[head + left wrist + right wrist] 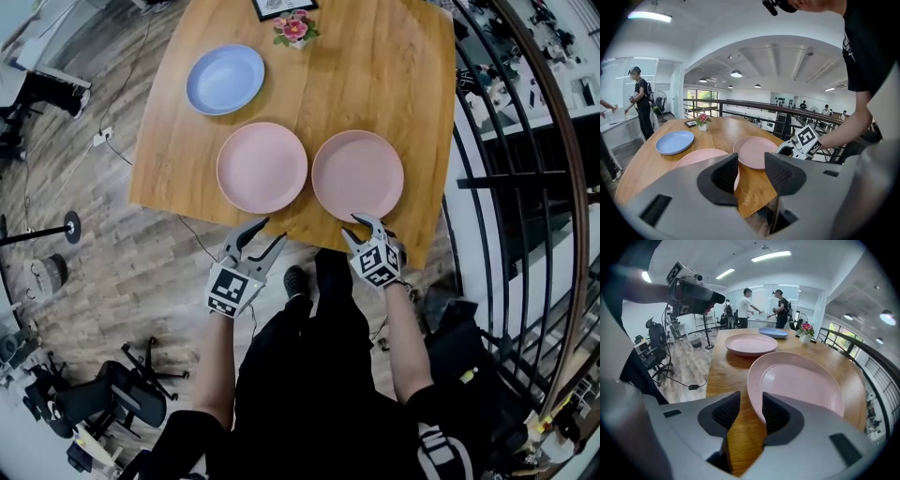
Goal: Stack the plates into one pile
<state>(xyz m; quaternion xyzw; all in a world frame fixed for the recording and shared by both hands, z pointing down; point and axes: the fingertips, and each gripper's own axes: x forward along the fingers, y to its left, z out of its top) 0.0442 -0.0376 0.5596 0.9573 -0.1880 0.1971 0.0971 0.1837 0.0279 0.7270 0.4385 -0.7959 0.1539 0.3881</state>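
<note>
Three plates lie apart on the wooden table (pixel 412 94): a blue plate (pixel 225 80) at the far left, a pink plate (pixel 262 167) in the middle and a second pink plate (pixel 357 174) to its right. My right gripper (pixel 368 225) is at the near rim of the right pink plate (pixel 801 383). Its jaws stand apart: the rim runs in beside the right finger and bare wood shows by the left one. My left gripper (pixel 255 234) is open and holds nothing, just off the table's near edge, pointing at the middle pink plate (pixel 701 157).
A small vase of flowers (pixel 295 28) and a picture frame (pixel 281 7) stand at the table's far edge. A dark metal railing (pixel 506 187) runs close along the table's right side. Office chairs, stands and cables are on the floor to the left. People stand far off.
</note>
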